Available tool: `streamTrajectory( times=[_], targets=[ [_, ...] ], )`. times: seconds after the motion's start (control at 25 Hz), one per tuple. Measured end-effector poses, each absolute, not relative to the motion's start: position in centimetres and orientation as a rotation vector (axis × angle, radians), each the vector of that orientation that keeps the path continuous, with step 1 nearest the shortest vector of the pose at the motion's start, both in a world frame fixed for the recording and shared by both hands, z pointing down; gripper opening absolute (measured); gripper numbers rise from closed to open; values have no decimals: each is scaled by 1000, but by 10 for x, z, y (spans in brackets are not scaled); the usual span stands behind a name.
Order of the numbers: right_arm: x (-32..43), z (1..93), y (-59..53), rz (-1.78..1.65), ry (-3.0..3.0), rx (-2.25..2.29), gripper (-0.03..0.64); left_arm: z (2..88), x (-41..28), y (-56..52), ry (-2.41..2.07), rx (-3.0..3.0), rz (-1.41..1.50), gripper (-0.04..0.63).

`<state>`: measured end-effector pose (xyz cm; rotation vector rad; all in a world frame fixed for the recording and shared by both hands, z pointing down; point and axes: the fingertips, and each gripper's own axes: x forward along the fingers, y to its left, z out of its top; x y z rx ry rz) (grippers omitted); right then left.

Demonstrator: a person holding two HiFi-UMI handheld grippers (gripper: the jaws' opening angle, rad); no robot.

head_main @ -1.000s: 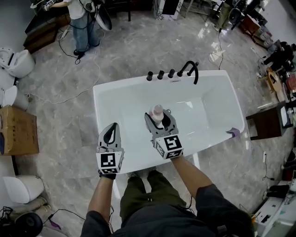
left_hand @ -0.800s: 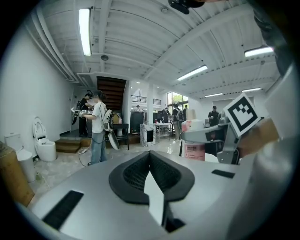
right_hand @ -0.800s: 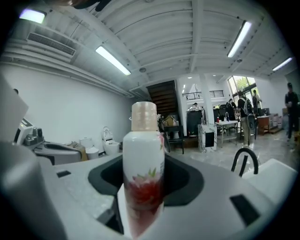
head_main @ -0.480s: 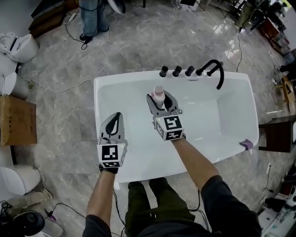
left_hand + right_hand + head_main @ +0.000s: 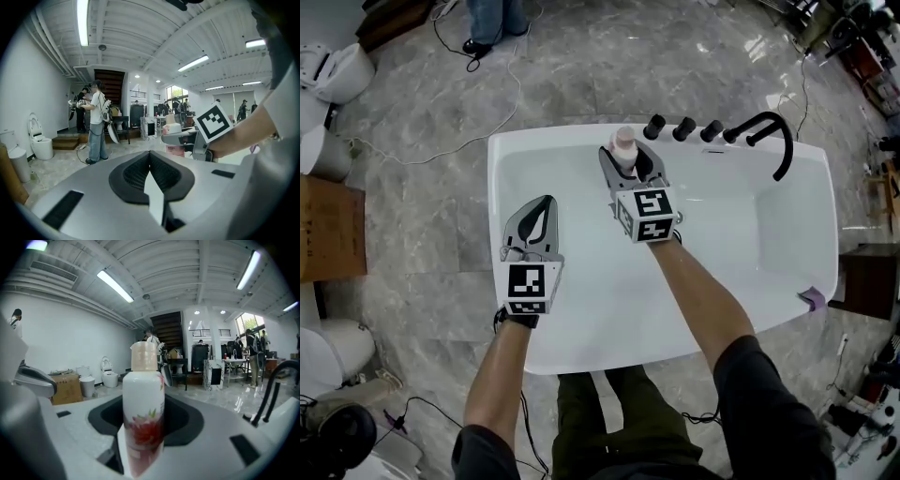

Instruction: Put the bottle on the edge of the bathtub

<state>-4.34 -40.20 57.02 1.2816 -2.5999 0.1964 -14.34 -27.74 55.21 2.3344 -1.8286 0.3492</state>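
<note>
The bottle (image 5: 623, 145) is white with a pink flower print and a pale cap (image 5: 143, 356). It stands upright between the jaws of my right gripper (image 5: 629, 161), which is shut on it. It hangs over the far rim of the white bathtub (image 5: 546, 137), just left of the black knobs (image 5: 654, 127). Whether its base touches the rim is hidden. My left gripper (image 5: 545, 202) is shut and empty, over the tub's left side. The left gripper view shows the bottle (image 5: 175, 149) in the right gripper (image 5: 183, 137) ahead.
A black curved faucet (image 5: 775, 132) rises at the tub's far right corner. A small purple item (image 5: 813, 299) lies on the right rim. On the marble floor are toilets (image 5: 339, 71), a cardboard box (image 5: 326, 231), cables, a standing person (image 5: 492, 17) and a dark cabinet (image 5: 869, 278).
My right gripper has carried the bottle from over the middle of the tub out to its far rim beside the knobs. The left gripper has drifted slightly forward, still shut.
</note>
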Motion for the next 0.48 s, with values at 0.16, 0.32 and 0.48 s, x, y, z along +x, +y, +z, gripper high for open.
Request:
streamTrajectory(
  times=[0.16, 0.32, 0.48],
  targets=[
    [-60, 583, -425, 195, -2605, 1286, 219, 571, -152, -294, -1827, 2336, 361, 2],
    [-74, 592, -444, 184, -2613, 1283, 219, 591, -161, -310, -1827, 2336, 377, 2],
    [-87, 604, -456, 167, -2615, 1261, 219, 611, -171, -319, -1819, 2317, 378, 2]
  ],
)
